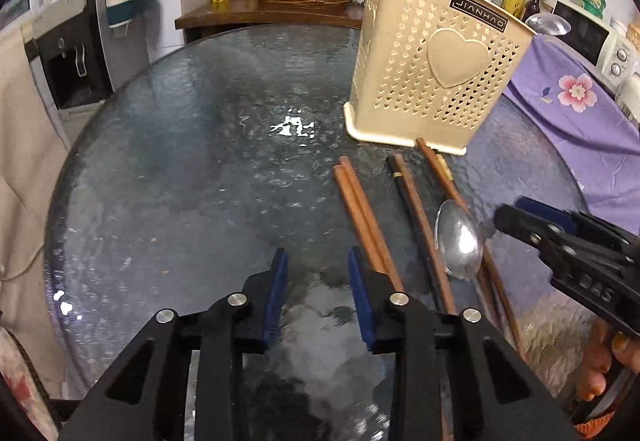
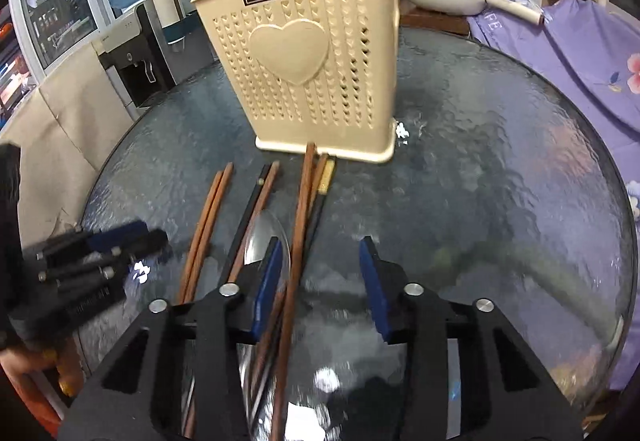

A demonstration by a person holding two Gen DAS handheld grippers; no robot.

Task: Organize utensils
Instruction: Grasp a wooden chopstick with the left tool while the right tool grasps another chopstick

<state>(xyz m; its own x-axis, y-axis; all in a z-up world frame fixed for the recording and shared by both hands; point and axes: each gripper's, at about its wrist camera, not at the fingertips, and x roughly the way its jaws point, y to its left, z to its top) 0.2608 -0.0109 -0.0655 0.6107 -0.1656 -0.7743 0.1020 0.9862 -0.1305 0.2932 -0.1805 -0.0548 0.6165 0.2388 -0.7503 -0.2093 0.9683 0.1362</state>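
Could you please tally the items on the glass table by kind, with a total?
Chopsticks: 7 (they overlap, so this is my best count)
Spoon: 1
Utensil holder: 1
Total: 9

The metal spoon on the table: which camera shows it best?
The left wrist view: the spoon's shiny bowl lies in full sight among the chopsticks. In the right wrist view the right gripper's left finger covers much of the spoon.
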